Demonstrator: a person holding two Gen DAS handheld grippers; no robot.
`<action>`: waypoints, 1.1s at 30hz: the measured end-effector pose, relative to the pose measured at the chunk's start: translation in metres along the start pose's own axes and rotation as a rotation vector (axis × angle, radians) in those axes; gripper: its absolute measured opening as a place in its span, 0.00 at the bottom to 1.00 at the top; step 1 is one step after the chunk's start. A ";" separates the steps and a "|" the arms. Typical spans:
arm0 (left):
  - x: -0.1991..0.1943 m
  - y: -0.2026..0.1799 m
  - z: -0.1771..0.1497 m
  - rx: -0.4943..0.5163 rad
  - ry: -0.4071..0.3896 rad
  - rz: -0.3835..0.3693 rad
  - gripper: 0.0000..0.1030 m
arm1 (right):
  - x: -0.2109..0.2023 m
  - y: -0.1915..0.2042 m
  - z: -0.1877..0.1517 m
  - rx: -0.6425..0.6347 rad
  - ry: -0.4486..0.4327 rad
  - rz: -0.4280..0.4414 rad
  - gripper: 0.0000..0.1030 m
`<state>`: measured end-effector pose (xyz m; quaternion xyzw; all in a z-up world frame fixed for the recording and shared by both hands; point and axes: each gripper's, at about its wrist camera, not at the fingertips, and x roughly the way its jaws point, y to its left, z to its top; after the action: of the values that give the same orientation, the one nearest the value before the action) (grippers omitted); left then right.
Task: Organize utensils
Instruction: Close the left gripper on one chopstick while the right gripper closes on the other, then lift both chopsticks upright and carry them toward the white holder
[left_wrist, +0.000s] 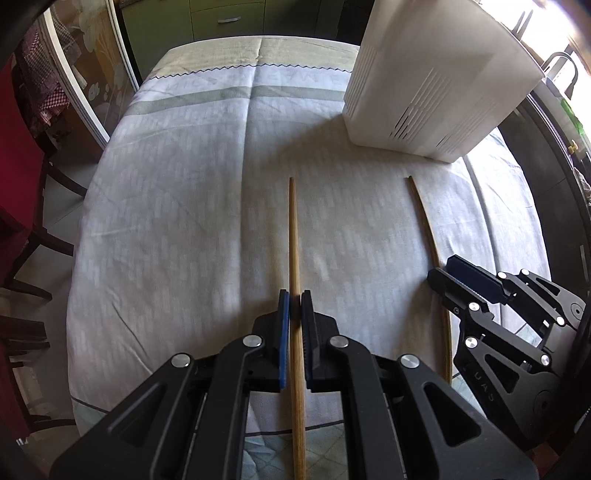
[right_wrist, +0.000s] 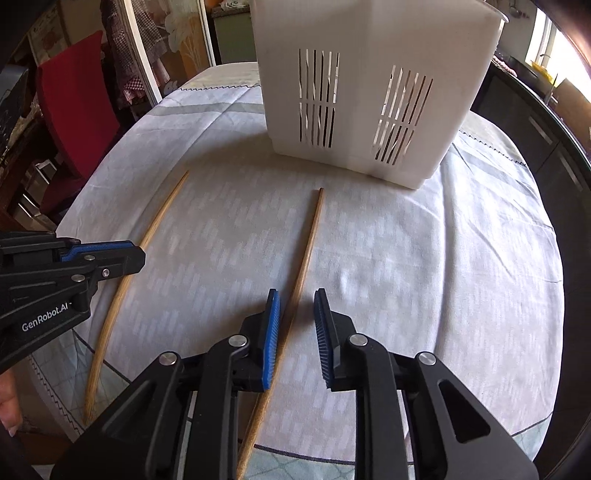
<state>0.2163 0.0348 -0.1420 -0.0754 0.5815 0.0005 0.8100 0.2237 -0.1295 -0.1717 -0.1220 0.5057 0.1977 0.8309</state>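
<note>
White slotted utensil holder (right_wrist: 369, 96) stands at the far side of the table (left_wrist: 166, 221). Two thin, stiff, light wooden chopsticks lie before it: left gripper (left_wrist: 295, 306) clamps one chopstick (left_wrist: 293, 229) mid-shaft; right gripper (right_wrist: 297, 306) straddles the other chopstick (right_wrist: 308, 243), seemingly not yet pinching.

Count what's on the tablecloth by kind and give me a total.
Wooden chopsticks: 2, one in the left gripper, one between the right gripper's pads
White slotted utensil holder: 1
Total: 3
</note>
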 end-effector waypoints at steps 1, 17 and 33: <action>0.001 0.000 0.000 -0.002 0.002 -0.001 0.06 | -0.001 0.000 0.000 -0.001 0.000 0.002 0.16; -0.013 0.008 0.013 -0.029 -0.041 -0.036 0.06 | -0.027 -0.027 0.006 0.081 -0.067 0.114 0.07; -0.088 -0.013 -0.002 0.020 -0.257 -0.102 0.06 | -0.117 -0.052 -0.028 0.118 -0.315 0.147 0.07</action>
<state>0.1872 0.0292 -0.0578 -0.0960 0.4686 -0.0368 0.8774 0.1772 -0.2113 -0.0805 -0.0034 0.3874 0.2443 0.8890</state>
